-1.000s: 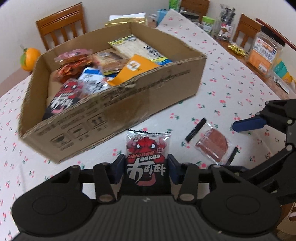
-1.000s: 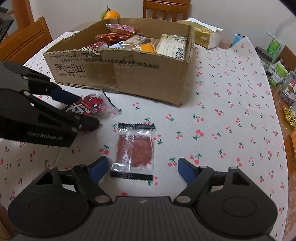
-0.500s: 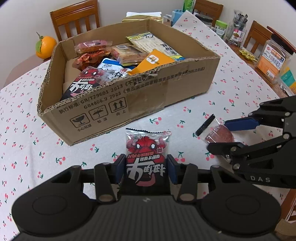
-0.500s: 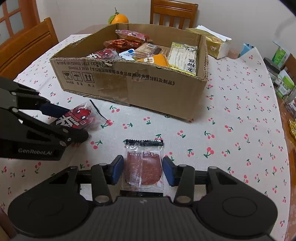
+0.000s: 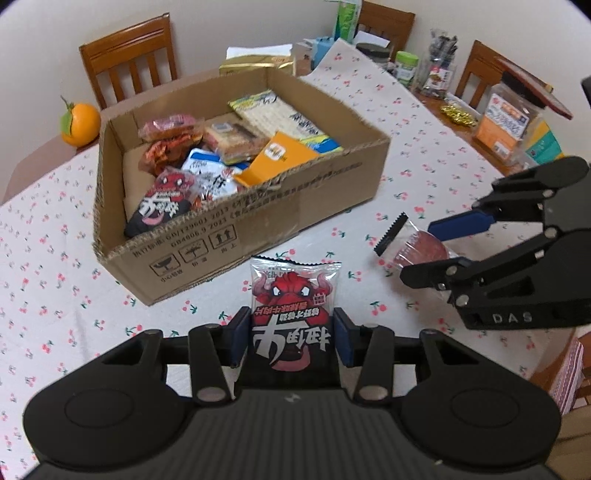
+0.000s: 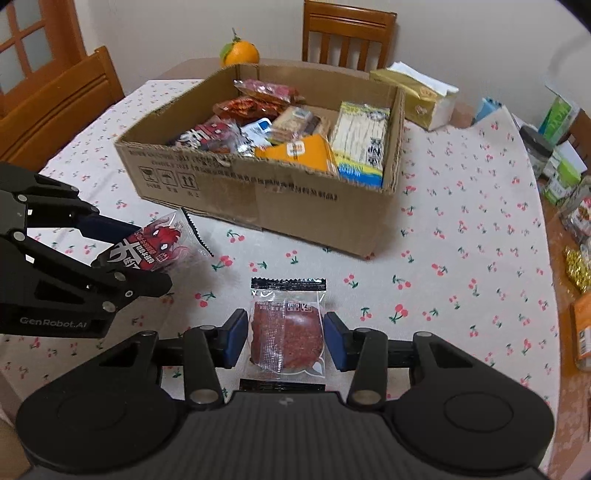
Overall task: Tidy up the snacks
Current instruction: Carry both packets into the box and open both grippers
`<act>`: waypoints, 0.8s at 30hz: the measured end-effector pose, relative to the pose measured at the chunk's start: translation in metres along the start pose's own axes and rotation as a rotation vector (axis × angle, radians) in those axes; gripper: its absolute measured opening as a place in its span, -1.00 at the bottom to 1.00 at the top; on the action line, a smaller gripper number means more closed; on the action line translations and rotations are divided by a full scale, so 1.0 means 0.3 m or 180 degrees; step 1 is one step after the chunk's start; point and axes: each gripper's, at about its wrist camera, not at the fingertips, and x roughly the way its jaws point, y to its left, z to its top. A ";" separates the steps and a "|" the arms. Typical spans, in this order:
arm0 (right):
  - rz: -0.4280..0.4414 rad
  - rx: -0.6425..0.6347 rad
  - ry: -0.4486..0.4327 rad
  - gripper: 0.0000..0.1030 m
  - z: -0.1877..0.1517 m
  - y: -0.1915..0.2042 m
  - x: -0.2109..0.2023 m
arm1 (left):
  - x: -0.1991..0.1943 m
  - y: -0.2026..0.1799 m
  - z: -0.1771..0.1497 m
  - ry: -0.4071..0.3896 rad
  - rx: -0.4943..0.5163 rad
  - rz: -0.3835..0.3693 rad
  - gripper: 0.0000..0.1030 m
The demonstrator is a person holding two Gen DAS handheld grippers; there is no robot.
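Observation:
My left gripper (image 5: 291, 338) is shut on a red bull snack packet (image 5: 293, 306), held above the cherry-print tablecloth; the right wrist view shows the same packet (image 6: 159, 245) at its left. My right gripper (image 6: 285, 338) is shut on a clear packet with a reddish meat slice (image 6: 286, 328), also lifted off the cloth; this packet (image 5: 410, 245) appears at the right of the left wrist view. An open cardboard box (image 5: 258, 218) holding several snack packs stands just beyond both grippers, its front wall (image 6: 295, 203) facing me.
An orange (image 6: 240, 53) and wooden chairs (image 6: 349, 31) stand behind the box. A gold tissue pack (image 6: 417, 98) lies at its far right corner. Jars, cartons and snack tubs (image 5: 506, 118) crowd the table's right edge. The cloth (image 6: 461, 258) runs right of the box.
The right gripper closed from wide open onto the meat slice packet and raised it. Both grippers have risen with their packets, and the box now sits lower and fuller in view.

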 end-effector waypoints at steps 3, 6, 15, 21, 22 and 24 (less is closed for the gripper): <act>0.0053 -0.0056 -0.0017 -0.02 0.017 -0.003 -0.043 | -0.058 0.001 0.022 -0.0055 0.0008 -0.0080 -0.12; 0.0105 -0.0118 -0.0064 -0.02 0.034 -0.004 -0.083 | -0.111 0.006 0.064 -0.0170 0.0051 -0.0064 -0.12; 0.0115 -0.0175 -0.0277 -0.02 0.092 -0.019 -0.154 | -0.114 0.104 0.305 -0.0655 -0.0031 0.0189 -0.11; 0.0077 -0.0147 -0.0284 -0.02 0.103 -0.028 -0.153 | -0.052 0.123 0.344 -0.0808 -0.0100 0.0486 0.77; 0.0070 -0.0146 -0.0286 -0.02 0.104 -0.030 -0.153 | -0.054 0.119 0.331 -0.0822 -0.0114 0.0493 0.77; 0.0066 -0.0147 -0.0284 -0.02 0.110 -0.034 -0.155 | -0.063 0.123 0.299 -0.0798 -0.0155 0.0414 0.77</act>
